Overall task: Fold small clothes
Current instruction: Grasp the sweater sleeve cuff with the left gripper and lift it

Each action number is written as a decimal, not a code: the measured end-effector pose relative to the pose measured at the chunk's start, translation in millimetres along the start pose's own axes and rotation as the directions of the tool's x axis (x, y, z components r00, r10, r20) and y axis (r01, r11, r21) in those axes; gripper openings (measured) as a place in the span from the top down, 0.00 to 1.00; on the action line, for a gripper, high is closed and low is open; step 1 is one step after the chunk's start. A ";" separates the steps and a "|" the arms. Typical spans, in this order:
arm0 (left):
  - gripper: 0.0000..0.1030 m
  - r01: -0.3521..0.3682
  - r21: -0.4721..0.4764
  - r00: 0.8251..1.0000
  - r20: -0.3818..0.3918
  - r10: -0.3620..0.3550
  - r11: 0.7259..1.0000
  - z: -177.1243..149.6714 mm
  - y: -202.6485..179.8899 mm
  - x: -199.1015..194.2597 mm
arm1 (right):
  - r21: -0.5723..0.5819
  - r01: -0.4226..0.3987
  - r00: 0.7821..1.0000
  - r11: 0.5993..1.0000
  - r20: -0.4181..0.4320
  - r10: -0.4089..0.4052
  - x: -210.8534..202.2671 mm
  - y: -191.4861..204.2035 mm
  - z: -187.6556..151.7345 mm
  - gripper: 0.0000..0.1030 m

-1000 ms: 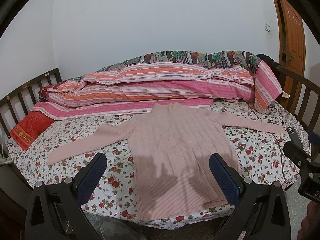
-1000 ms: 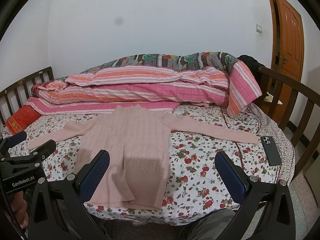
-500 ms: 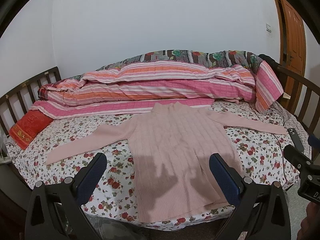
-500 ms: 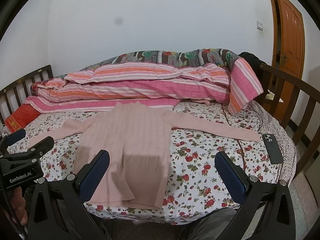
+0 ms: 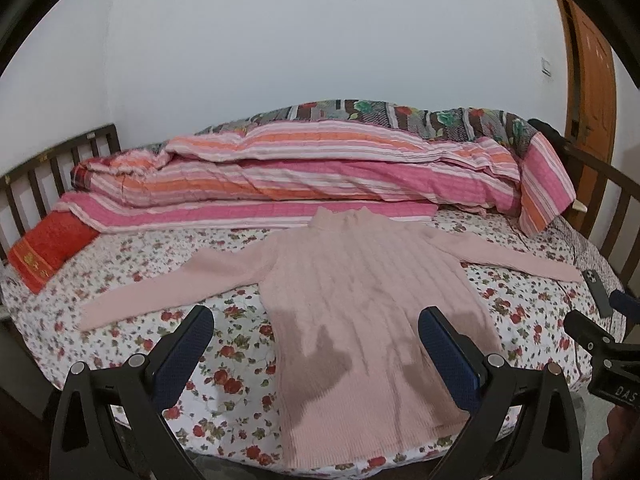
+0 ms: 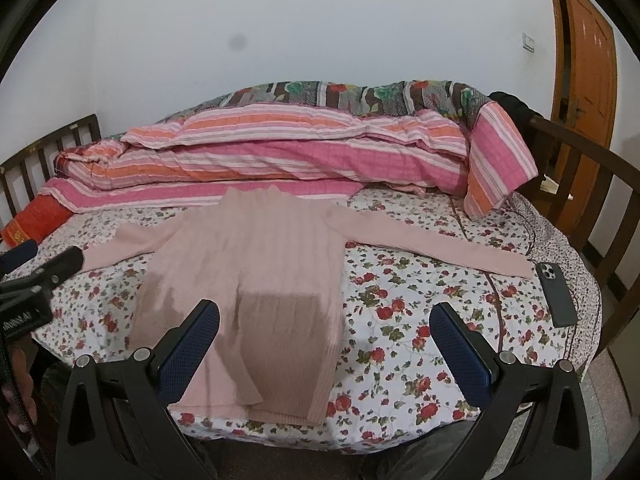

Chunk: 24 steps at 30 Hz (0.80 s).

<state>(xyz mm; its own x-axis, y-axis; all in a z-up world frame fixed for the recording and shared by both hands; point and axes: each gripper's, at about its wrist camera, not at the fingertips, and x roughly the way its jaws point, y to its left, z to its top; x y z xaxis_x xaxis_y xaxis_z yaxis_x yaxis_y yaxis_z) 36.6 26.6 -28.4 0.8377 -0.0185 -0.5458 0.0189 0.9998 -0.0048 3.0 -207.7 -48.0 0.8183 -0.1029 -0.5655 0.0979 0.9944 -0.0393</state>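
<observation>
both grippers have edged closer to the bed since a second ago, so the pale pink ribbed knit sweater point(image 5: 360, 300) now sits a little higher in each view. it lies flat on the floral bedsheet point(image 5: 240, 360), sleeves spread to either side, collar touching the pink and orange striped quilt point(image 5: 320, 176). left gripper point(image 5: 316, 352) and right gripper point(image 6: 326, 344) hover above the near edge, jaws wide apart, gripping nothing. a dark phone point(image 6: 556, 296) lies just beside the right cuff.
</observation>
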 end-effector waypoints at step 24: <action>0.19 -0.240 -0.442 0.966 -0.195 0.168 0.864 -83.4 260.5 153.3 | -0.006 -0.039 0.996 0.999 -0.086 0.039 156.8 -8.3 -12.0 0.01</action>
<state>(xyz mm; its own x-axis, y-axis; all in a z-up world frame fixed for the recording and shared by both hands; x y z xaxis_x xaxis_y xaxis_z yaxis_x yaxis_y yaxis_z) 124.4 284.7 -183.2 0.7063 0.1517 -0.6915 -0.4260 0.8712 -0.2440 123.6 -231.8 -146.3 0.7698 -0.0620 -0.6352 0.0620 0.9978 -0.0223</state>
